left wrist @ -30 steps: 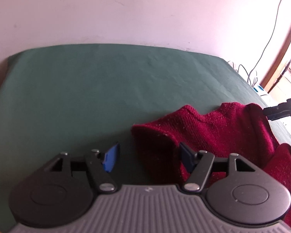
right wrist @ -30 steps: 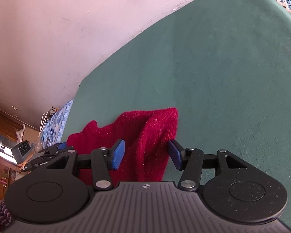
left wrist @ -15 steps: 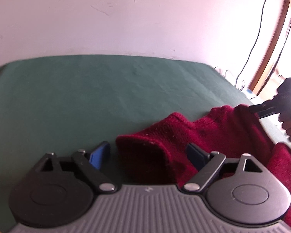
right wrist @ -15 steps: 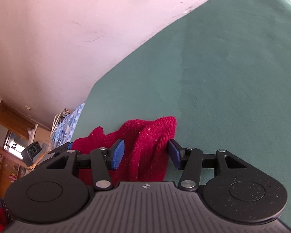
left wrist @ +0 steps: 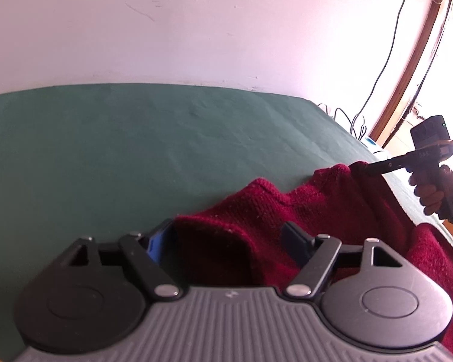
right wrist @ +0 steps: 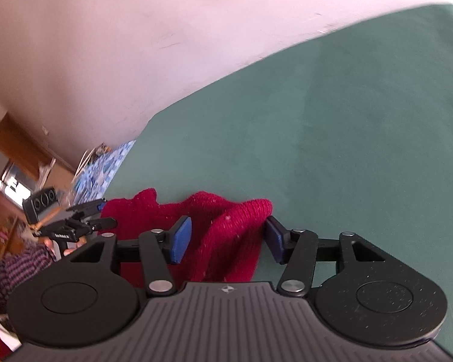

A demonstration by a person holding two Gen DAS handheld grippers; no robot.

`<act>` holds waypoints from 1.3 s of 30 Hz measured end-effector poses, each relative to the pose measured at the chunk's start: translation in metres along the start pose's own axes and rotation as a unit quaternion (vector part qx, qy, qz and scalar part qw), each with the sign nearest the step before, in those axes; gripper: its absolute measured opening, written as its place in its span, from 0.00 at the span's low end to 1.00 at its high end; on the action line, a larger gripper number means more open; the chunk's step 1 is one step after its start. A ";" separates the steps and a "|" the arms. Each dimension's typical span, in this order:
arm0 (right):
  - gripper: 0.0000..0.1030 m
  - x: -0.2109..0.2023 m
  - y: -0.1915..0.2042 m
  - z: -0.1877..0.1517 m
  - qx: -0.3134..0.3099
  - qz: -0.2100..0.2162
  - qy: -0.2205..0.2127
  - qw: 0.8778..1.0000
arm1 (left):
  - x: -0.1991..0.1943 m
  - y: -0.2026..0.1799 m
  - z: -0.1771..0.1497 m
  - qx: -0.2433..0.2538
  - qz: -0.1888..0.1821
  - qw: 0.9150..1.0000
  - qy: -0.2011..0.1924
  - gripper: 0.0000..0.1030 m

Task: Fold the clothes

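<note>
Sweater [left wrist: 332, 211], red knit, hangs lifted at the near edge of the green table [left wrist: 136, 150]. Left gripper [left wrist: 229, 241] and right gripper [right wrist: 226, 238] each hold a top corner bunched between half-spread fingers, apparently stretching it flat for folding

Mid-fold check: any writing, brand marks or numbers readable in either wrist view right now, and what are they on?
White lettering on the side of the left gripper, seen from the right wrist view: too small and blurred to read.
Pale marking on the right gripper, seen from the left wrist view: unreadable.
Red sweater, green cloth: no text.
</note>
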State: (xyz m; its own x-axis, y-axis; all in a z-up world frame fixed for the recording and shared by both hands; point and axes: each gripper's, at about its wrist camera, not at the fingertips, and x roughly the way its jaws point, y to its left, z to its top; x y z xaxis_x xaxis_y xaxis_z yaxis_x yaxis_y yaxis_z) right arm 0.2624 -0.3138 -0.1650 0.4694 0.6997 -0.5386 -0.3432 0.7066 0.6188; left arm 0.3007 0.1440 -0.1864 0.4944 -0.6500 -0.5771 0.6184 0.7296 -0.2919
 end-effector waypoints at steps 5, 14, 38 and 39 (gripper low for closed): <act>0.19 0.004 0.003 0.002 -0.007 -0.022 0.017 1.000 | -0.004 0.011 0.002 -0.020 0.006 1.000 0.007 0.26; 0.17 -0.015 0.026 0.004 -0.001 -0.029 0.001 1.000 | -0.016 -0.006 0.012 -0.005 0.024 1.000 -0.001 0.14; 0.39 -0.025 0.050 -0.013 0.027 -0.164 -0.048 0.985 | -0.025 -0.032 0.006 0.028 0.138 0.989 0.045 0.54; 0.40 -0.032 0.054 -0.015 0.026 -0.164 -0.058 0.984 | -0.034 -0.032 0.007 0.028 0.140 0.989 0.035 0.54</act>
State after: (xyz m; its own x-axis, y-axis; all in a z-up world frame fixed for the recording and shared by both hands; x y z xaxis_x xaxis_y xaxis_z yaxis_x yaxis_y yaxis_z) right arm 0.2168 -0.2964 -0.1226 0.6391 0.4161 -0.6469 -0.1170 0.8839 0.4529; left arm 0.2684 0.1410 -0.1522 0.6087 -0.4067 -0.6813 0.4969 0.8648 -0.0723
